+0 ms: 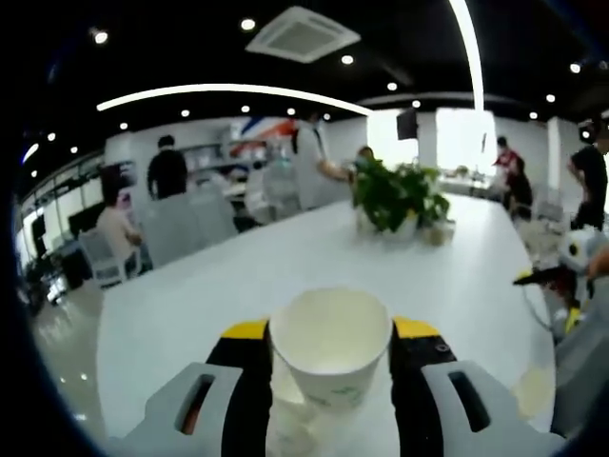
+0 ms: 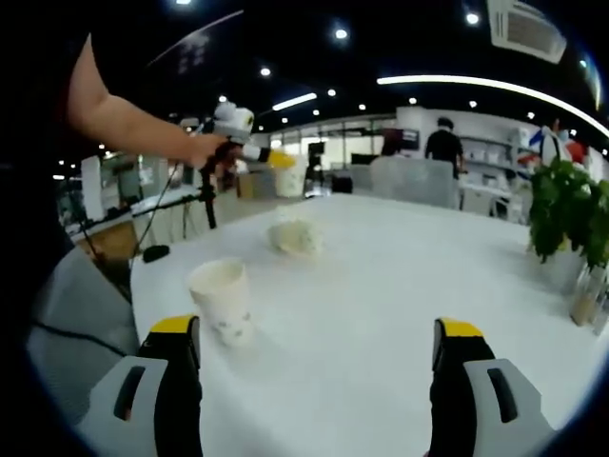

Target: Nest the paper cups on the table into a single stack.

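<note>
The paper cup [image 1: 330, 354] between the left claw's [image 1: 330, 381] jaws is cream-white inside, with a faint green print on its white wall. Those jaws are black with yellow tips, on pale grey bodies. The bench [image 1: 238, 276] is plain glossy white. Beyond the cup, the potted plant [image 1: 398, 195] has dark green leaves.

The right claw [image 2: 319, 381] has the same black jaws, yellow tips and grey bodies. Just past its left jaw, an upright paper cup [image 2: 222, 300] is white with small greenish marks low on its wall. Farther along the bench, a cup lying on its side [image 2: 296, 237] is off-white.
</note>
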